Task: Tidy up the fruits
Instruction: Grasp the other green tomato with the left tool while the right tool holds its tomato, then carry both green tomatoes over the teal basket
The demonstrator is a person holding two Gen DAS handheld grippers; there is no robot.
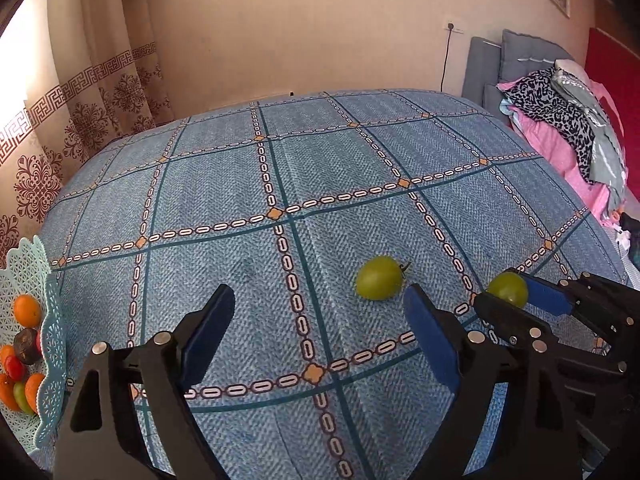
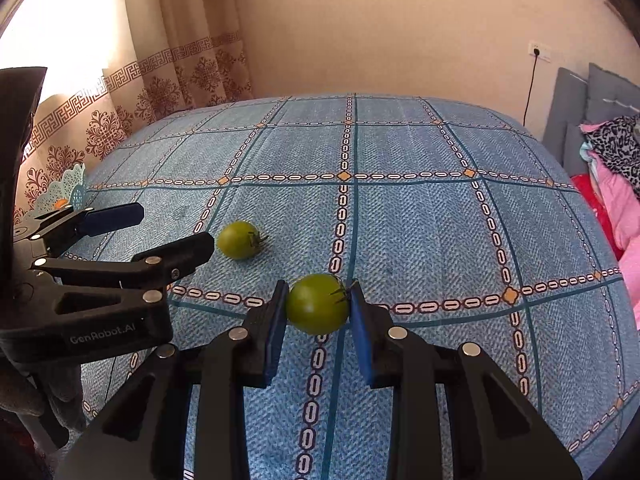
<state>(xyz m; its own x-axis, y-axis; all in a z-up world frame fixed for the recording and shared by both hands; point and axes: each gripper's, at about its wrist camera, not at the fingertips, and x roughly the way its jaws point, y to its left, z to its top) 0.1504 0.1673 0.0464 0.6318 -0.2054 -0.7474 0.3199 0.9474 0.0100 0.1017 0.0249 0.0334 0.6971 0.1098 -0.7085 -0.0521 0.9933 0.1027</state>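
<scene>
Blue pads of the right hand-held gripper (image 2: 318,308) sit against both sides of a green tomato (image 2: 317,303), which seems to be clamped, though whether it is lifted off the bench (image 2: 420,232) or resting on its blue checked cloth I cannot tell. The step in hand looks like the pick-up of this fruit. The left hand-held gripper (image 1: 320,320) is spread wide and holds nothing, with a second green tomato (image 1: 379,278) lying just beyond its right finger. Far to the left, at the bench edge, stands a pale lattice basket (image 1: 54,344) already holding orange, red and green fruit. Next the gripped tomato probably has to travel leftward across open cloth to that basket; the left hand-held gripper lies in between, so the carry should pass above or behind it.
</scene>
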